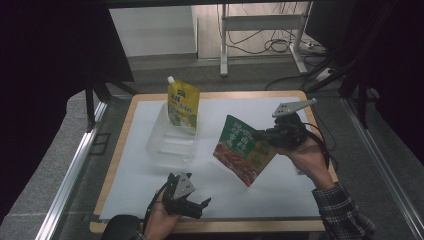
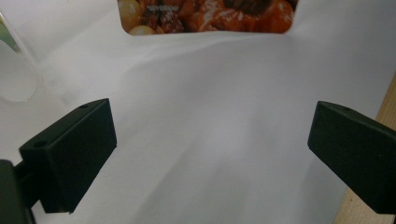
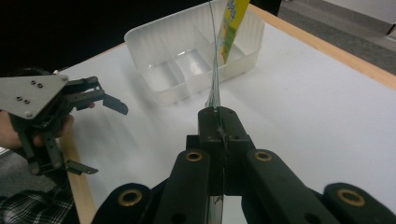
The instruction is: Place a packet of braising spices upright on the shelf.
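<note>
1. My right gripper [image 1: 260,134] fingers clamped on the food pouch [image 1: 243,150] edge, pouch off the desk [image 1: 280,195], likely headed to the clear bin [image 1: 170,142].
2. Left gripper [image 1: 192,202] fingers open, empty, low near the front edge.
3. Yellow spout pouch [image 1: 183,106] stands in the bin.
4. White sheet on desk; dark room.

pouch [image 1: 242,149] – glossy film | bin [image 1: 170,142] – translucent plastic | table [image 1: 280,195] – matt white

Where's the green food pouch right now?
In the high view the green food pouch hangs above the white mat, right of centre, clamped at its edge by the right gripper, just right of the clear bin holding the yellow spout pouch.
</note>
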`<state>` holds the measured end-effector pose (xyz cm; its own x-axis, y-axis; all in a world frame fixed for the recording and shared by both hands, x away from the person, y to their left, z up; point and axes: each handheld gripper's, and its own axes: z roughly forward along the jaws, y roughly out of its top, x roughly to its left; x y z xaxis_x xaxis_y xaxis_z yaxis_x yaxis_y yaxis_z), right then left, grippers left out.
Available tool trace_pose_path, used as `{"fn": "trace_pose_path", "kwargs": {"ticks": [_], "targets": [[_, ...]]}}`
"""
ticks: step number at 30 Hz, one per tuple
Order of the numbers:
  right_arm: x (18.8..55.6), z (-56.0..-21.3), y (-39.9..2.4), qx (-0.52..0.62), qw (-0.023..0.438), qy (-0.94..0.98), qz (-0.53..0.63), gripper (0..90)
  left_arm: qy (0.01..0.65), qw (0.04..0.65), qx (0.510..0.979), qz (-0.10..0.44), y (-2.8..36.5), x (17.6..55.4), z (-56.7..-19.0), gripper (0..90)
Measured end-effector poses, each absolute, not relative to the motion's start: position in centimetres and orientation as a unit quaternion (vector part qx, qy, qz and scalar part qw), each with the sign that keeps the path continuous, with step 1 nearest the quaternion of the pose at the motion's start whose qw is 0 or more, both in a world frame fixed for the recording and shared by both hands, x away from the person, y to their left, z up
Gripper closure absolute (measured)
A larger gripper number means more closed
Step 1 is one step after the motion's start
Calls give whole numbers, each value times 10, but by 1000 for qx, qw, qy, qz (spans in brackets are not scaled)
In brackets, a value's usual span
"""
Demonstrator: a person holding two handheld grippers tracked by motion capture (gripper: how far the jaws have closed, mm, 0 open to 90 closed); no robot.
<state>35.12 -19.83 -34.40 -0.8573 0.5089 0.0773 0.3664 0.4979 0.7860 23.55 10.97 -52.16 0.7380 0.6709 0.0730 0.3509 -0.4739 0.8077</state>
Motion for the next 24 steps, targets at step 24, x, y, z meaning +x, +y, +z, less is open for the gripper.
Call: {"fn": "trace_pose_path", "kwargs": {"ticks": [24], "targets": [[380,-318,-178,248,109,857,439,894,304,416,834,197,111,235,-520,11]]}}
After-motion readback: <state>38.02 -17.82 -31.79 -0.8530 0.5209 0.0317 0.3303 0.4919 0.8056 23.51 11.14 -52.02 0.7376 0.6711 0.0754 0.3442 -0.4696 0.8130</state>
